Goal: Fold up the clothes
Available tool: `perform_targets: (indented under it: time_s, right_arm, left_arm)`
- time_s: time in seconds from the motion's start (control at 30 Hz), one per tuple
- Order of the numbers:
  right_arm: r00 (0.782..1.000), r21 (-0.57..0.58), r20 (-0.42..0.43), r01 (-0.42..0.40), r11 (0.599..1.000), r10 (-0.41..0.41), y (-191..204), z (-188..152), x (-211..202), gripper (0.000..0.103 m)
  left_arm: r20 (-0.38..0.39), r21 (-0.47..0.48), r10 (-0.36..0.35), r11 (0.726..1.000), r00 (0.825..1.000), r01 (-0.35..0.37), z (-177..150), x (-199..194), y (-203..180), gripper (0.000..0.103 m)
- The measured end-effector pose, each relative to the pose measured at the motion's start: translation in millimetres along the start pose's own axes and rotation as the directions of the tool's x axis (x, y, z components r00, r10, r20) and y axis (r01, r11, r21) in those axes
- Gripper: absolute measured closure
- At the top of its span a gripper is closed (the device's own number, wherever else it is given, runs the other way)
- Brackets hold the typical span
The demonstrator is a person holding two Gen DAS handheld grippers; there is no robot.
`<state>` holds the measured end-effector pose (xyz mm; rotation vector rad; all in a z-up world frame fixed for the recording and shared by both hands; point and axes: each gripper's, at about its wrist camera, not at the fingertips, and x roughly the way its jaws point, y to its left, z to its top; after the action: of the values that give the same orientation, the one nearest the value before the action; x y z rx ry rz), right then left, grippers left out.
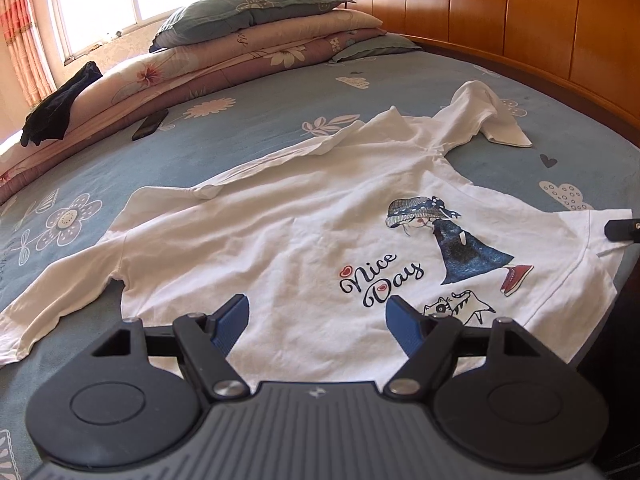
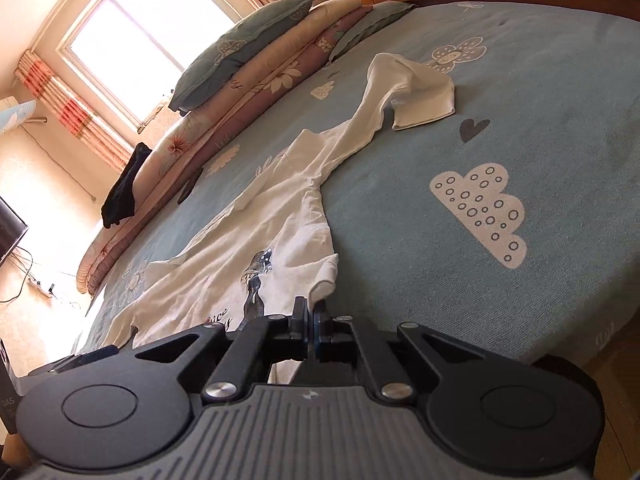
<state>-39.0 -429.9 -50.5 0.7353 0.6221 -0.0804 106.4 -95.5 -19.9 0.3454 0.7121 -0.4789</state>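
Blue patterned bed sheet (image 1: 280,120) covers the bed, with stacked pillows (image 1: 256,12) along its far edge. On it a white T-shirt (image 1: 260,232) lies spread out near the front edge. The left gripper (image 1: 316,312) hovers over the shirt, fingers wide apart and empty. The right gripper (image 2: 310,316) has its fingers closed on the shirt's hem.
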Motion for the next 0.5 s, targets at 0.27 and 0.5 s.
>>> perform_targets:
  time_s: [0.27,0.5]
  right_arm:
    - [0.985,-0.014,-0.104,0.14,0.99,-0.14,-15,-20,18,0.1]
    - [0.974,-0.016,-0.104,0.203,0.979,-0.203,-13,-17,11,0.088]
  left_arm:
    - [-0.041,0.003,0.048,0.999,0.998,-0.048,-11,-7,20,0.027]
    - [-0.108,-0.041,0.089,0.995,0.99,-0.093,-26,-12,53,0.027]
